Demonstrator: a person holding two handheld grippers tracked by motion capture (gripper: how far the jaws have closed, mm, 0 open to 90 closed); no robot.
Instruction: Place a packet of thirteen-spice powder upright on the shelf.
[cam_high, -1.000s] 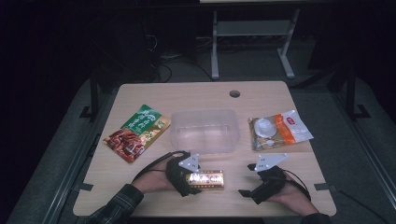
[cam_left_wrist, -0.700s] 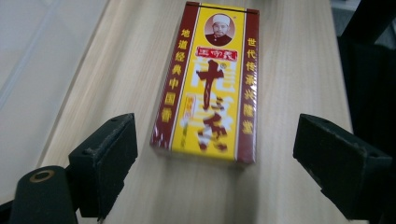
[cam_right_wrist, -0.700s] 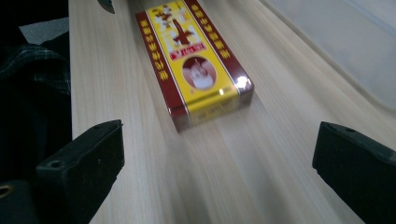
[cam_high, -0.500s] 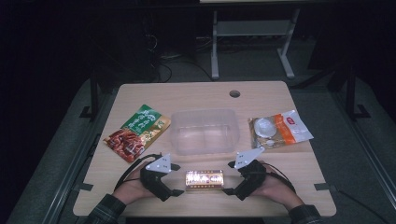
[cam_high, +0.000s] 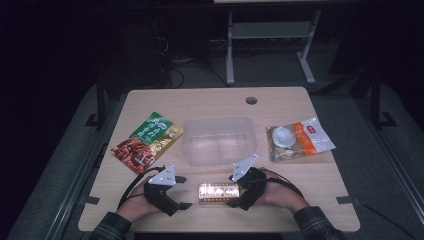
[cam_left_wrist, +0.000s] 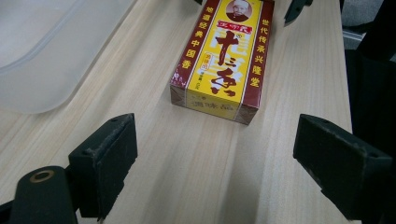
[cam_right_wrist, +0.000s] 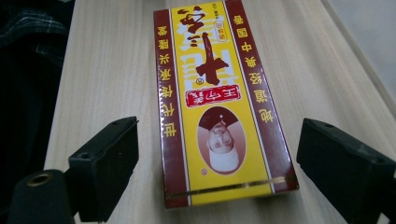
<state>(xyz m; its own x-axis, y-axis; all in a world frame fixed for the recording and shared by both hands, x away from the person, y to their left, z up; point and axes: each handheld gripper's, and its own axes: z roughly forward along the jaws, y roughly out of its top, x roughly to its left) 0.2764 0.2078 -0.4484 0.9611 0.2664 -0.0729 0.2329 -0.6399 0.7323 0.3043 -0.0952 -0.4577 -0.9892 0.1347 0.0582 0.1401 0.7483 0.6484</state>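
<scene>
Lying flat near the front edge of the table (cam_high: 320, 200), just before the clear tub (cam_high: 220, 140), the yellow box (cam_high: 218, 192) is not yet gripped. The right gripper (cam_high: 234, 198) straddles its near end, jaws wide but just closing, apparently without contact. The left gripper (cam_high: 183, 192) stands apart, jaws wide and empty. Lifting and placing remain.

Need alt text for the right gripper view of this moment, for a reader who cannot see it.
A yellow and dark red box with Chinese print lies flat on the wooden table, its near end between the right gripper's two black jaws, which stand apart and do not touch it. The jaws have just been closing. A plaid sleeve shows at upper left.
</scene>
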